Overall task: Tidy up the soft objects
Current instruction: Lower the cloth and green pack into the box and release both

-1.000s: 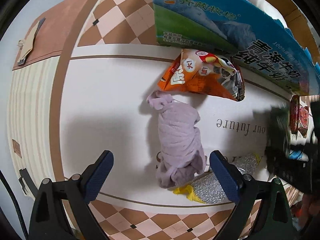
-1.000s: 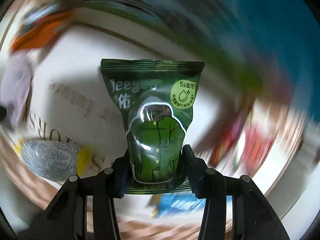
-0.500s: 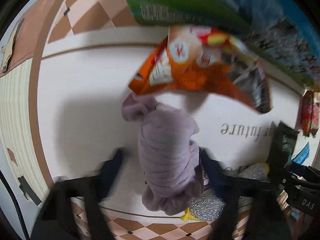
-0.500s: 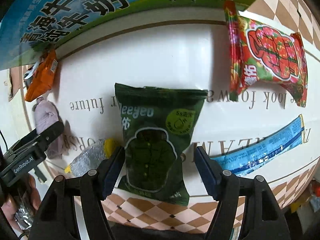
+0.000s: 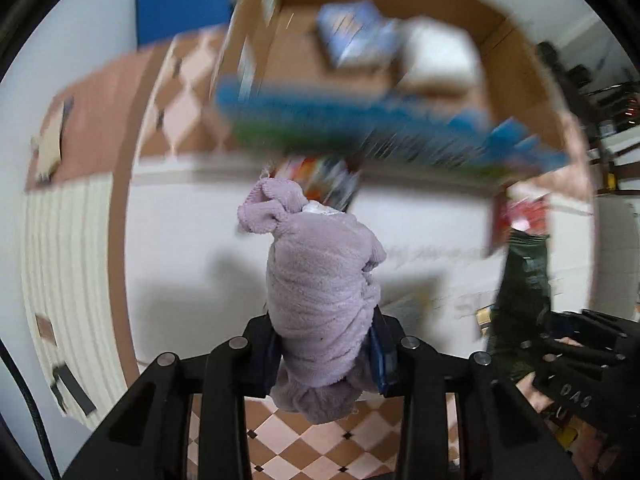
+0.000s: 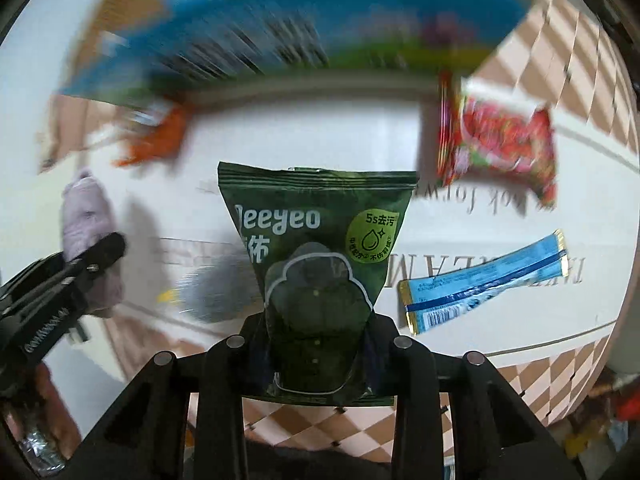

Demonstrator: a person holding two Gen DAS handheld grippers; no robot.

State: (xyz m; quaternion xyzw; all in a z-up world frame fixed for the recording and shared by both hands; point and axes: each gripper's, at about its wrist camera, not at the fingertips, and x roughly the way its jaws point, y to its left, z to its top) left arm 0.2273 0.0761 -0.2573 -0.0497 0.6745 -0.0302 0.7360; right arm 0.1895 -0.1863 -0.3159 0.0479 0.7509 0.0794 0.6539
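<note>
My left gripper is shut on a lilac fleece bundle and holds it lifted above the white table. The bundle also shows in the right wrist view, at the left. My right gripper is shut on a dark green wipes packet and holds it above the table. The packet shows at the right of the left wrist view. The open cardboard box with blue-green printed sides stands beyond the table's far edge.
On the table lie an orange snack bag, a red snack bag, a blue stick sachet and a silver scrubber with yellow trim. The box holds a blue pack and a white item.
My left gripper has closed on the lilac bundle and lifted it off the table. My right gripper, open around the green packet half a second ago, has shut on it and raised it.
</note>
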